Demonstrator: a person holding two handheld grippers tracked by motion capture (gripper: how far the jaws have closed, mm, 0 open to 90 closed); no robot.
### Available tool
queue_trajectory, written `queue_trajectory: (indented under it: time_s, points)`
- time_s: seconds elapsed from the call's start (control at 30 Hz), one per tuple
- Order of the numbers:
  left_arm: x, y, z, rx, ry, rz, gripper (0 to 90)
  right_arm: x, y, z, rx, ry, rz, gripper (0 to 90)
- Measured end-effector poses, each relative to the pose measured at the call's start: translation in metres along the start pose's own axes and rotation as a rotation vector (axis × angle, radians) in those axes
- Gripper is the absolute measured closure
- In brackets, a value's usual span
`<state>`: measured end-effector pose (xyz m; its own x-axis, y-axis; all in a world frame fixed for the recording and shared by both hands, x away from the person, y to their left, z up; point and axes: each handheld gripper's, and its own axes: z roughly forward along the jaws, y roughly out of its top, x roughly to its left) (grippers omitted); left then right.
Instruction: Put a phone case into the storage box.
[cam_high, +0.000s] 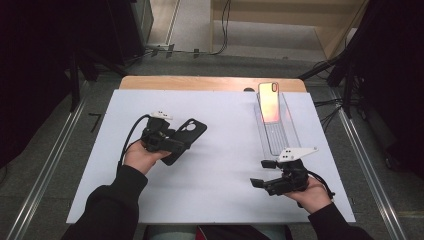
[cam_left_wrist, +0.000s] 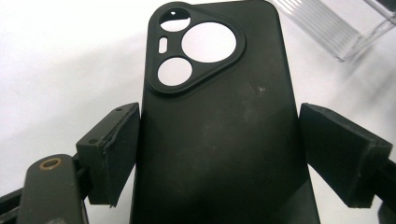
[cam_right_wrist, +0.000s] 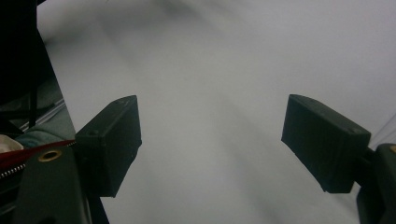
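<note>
The left gripper (cam_high: 176, 145) is holding a matte black soft phone case with round camera cut-outs (cam_left_wrist: 219, 126) across its width, jaws set wide and pressing on the case's two long edges, just above the white-covered bench (cam_high: 215, 165). Well off to the case's right, a phone with a glossy pink-orange back (cam_high: 269, 102) is leaning in a clear plastic stand (cam_high: 280, 137). Nearer than the stand, the right gripper (cam_high: 262, 175) is hovering with jaws wide apart and nothing between them.
</note>
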<state>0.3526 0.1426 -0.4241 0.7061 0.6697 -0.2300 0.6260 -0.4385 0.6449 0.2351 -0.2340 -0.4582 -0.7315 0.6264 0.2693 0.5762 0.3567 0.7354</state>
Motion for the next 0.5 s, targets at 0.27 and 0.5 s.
queue_trajectory:
  time_s: [0.27,0.5]
  points:
    - [-0.027,-0.01,0.002,-0.027,0.006,0.01,15.8,0.005,0.009,0.004,0.007,-0.002,0.028,18.0]
    - [-0.043,-0.018,0.003,-0.076,0.031,-0.014,15.7,0.007,0.016,0.008,0.022,-0.001,0.072,18.0]
